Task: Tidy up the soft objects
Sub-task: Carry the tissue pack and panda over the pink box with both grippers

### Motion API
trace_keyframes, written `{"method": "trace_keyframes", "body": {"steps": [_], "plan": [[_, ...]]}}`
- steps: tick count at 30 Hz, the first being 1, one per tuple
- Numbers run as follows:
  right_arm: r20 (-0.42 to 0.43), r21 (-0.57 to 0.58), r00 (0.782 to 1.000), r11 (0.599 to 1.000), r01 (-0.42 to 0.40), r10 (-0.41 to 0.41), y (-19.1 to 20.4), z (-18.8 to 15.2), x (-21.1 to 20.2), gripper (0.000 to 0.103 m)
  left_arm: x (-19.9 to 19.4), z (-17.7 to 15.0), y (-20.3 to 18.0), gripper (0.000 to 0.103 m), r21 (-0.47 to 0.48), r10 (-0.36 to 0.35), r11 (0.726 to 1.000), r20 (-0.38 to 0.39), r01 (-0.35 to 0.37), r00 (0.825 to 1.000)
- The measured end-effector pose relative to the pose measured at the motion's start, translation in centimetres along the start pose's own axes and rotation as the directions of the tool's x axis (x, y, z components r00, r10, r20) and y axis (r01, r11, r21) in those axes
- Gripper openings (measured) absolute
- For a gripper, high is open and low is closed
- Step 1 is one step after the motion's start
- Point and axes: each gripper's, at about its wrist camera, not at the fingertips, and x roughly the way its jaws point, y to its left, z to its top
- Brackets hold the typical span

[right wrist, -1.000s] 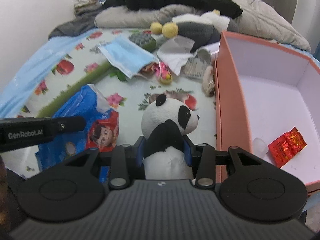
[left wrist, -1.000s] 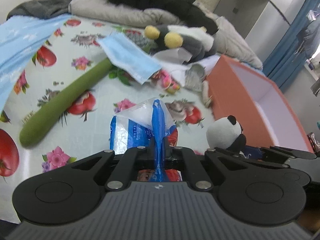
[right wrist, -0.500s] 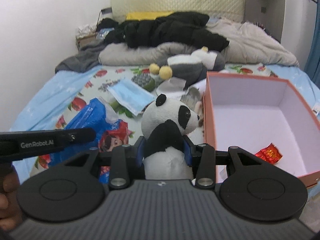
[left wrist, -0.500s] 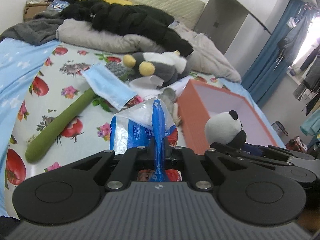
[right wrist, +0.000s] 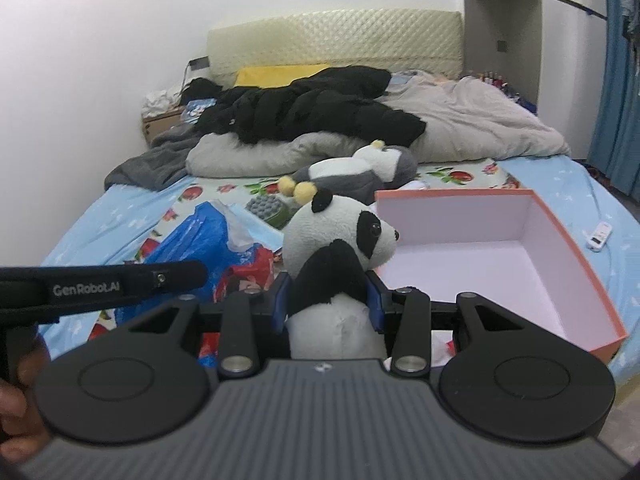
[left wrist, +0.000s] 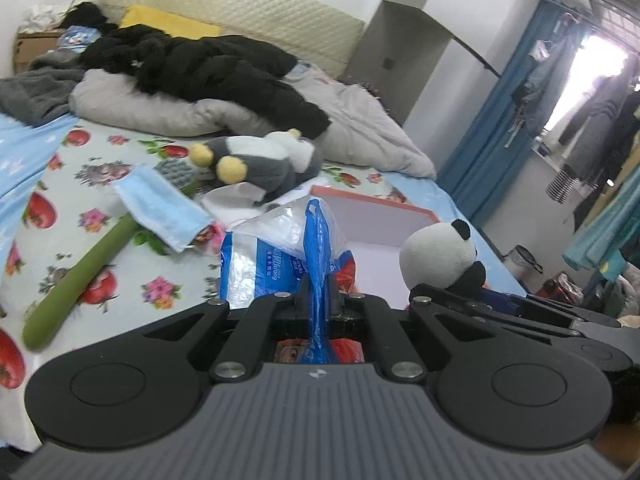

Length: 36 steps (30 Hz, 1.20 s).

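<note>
Left gripper [left wrist: 317, 304] pinched tight on blue plastic bag [left wrist: 280, 256], frame centre; right gripper [right wrist: 328, 300] clamping panda plush [right wrist: 336, 248], centre.

Both grippers are rising away from the bed [left wrist: 120, 280]: the left gripper [left wrist: 316, 304] is lifting the blue tissue pack [left wrist: 272, 264] clear of the sheet, and the right gripper [right wrist: 328, 300] is carrying the panda plush [right wrist: 340, 240] higher beside the orange box [right wrist: 560, 248].
</note>
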Motion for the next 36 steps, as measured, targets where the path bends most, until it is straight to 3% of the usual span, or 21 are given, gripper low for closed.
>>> {"method": "trace_keyframes", "body": {"steps": [14, 20, 28, 36], "plan": [[-0.006, 0.078, 0.992, 0.989, 0.125, -0.125, -5.6, -1.1, -1.9, 0.042, 5.1, -0.4, -6.0, 0.005, 0.051, -0.137, 0.988, -0.105, 0.143, 0.985], [-0.044, 0.160, 0.992, 0.979, 0.123, -0.117, -8.8, -1.0, -0.7, 0.042, 8.7, -0.1, -7.2, 0.005, 0.063, -0.184, 0.978, -0.169, 0.197, 0.968], [-0.069, 0.121, 0.984, 0.978, 0.172, -0.165, -12.2, 1.1, 2.8, 0.042, 14.3, 2.5, -9.2, 0.005, 0.142, -0.140, 0.976, -0.185, 0.167, 0.973], [-0.178, 0.144, 0.970, 0.971, 0.193, -0.166, -16.7, 2.7, 6.9, 0.042, 20.6, 5.2, -11.7, 0.005, 0.174, -0.126, 0.969, -0.262, 0.175, 0.957]]}}
